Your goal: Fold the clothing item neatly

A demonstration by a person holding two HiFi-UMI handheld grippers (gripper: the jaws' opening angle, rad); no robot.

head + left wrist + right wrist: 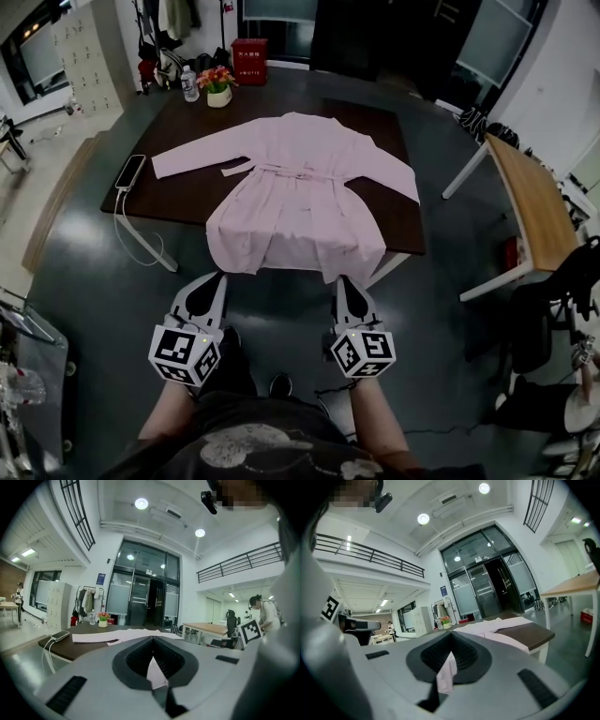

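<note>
Robe (295, 187): pink, sleeves spread, hem overhanging your worktop (178, 197).
Fingers: your left gripper (217, 277) and right gripper (341, 281) clenched the hem.
Hidden: pinched corners, from the head view.

Grey left gripper (220, 276), right gripper (342, 279) — marker cubes (185, 352) (363, 352); dark, perhaps patterned shirt (253, 446).

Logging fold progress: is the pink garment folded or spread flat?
Spread: the pink garment lies open on the table, sleeves out to both sides, hem over the near edge.
</note>
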